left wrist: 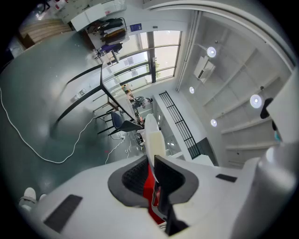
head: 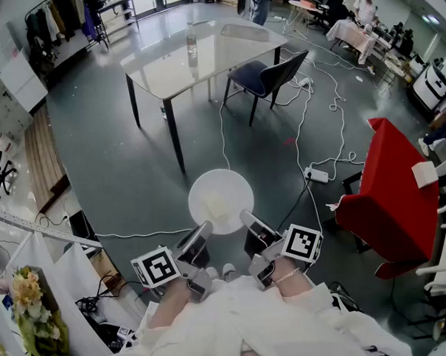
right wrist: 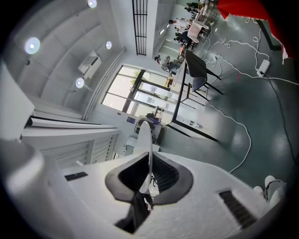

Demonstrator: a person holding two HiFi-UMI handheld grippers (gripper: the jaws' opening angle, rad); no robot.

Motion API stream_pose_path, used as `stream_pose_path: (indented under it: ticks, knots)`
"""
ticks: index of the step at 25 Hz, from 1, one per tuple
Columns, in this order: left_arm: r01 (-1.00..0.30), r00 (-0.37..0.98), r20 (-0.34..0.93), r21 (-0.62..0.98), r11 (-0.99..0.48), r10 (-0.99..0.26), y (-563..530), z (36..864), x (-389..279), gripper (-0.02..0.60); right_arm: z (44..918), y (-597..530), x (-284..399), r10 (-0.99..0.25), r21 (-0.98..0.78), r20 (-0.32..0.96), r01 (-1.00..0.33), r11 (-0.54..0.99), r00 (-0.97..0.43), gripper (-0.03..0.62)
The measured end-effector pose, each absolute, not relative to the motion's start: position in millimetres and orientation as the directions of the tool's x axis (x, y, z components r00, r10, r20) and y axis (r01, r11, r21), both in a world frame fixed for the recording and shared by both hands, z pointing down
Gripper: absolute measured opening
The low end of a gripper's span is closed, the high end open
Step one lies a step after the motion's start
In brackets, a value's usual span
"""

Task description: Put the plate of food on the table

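In the head view a round white plate [head: 221, 201] with a pale piece of food [head: 217, 207] on it is carried above the grey floor. My left gripper [head: 199, 233] is shut on the plate's near left rim, my right gripper [head: 248, 221] on its near right rim. The left gripper view shows the plate [left wrist: 152, 133] edge-on between the dark pads, and the right gripper view shows its thin rim [right wrist: 146, 140] pinched the same way. The glass-topped table [head: 203, 53] stands farther ahead, with a bottle [head: 191, 43] on it.
A dark chair [head: 266, 74] stands at the table's right side. White cables [head: 310, 144] and a power strip [head: 316, 175] lie on the floor. A red chair [head: 390, 196] is at the right, flowers [head: 26, 307] and clutter at the lower left.
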State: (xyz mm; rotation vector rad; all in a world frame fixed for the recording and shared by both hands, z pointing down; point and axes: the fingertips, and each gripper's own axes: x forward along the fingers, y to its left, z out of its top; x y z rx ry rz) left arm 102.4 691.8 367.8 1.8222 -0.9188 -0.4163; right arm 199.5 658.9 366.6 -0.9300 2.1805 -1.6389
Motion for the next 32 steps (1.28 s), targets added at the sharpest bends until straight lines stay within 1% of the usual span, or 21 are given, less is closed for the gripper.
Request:
stream_pose_path:
  ticks: [3, 9, 13, 17, 20, 25, 27, 29, 32]
  knots:
    - [-0.371, 0.653, 0.1, 0.907, -0.201, -0.751, 689, 365, 111, 0.044, 361, 655, 200, -0.619, -0.904, 0.147, -0.359, 0.234, -0.772, 0.015]
    - [-0.326, 0.672, 0.062, 0.919, -0.219, -0.738, 684, 363, 120, 0.044, 361, 650, 205, -0.62, -0.895, 0.146, -0.371, 0.25, -0.771, 0.015]
    - [-0.366, 0.659, 0.099, 0.908, -0.203, -0.746, 678, 367, 121, 0.044, 368, 647, 212, -0.624, -0.912, 0.187, -0.371, 0.178, -0.759, 0.015]
    - [-0.35, 0.655, 0.086, 0.915, -0.2, -0.751, 672, 368, 127, 0.044, 368, 639, 215, -0.614, -0.914, 0.171, -0.357, 0.194, -0.771, 0.015]
    - [-0.394, 0.644, 0.121, 0.899, -0.192, -0.756, 666, 371, 127, 0.044, 373, 633, 221, -0.615, -0.919, 0.188, -0.358, 0.165, -0.766, 0.015]
    - [-0.386, 0.634, 0.126, 0.906, -0.172, -0.763, 661, 378, 136, 0.044, 378, 625, 226, -0.61, -0.934, 0.174, -0.326, 0.146, -0.773, 0.015]
    - [-0.377, 0.642, 0.119, 0.909, -0.178, -0.757, 659, 381, 144, 0.044, 386, 625, 232, -0.613, -0.937, 0.187, -0.328, 0.125, -0.768, 0.015]
    - [-0.397, 0.645, 0.134, 0.9, -0.18, -0.752, 654, 384, 146, 0.044, 394, 621, 238, -0.617, -0.938, 0.201, -0.332, 0.104, -0.761, 0.015]
    - [-0.398, 0.651, 0.148, 0.902, -0.169, -0.744, 645, 389, 147, 0.044, 399, 611, 239, -0.626, -0.948, 0.2, -0.309, 0.069, -0.753, 0.015]
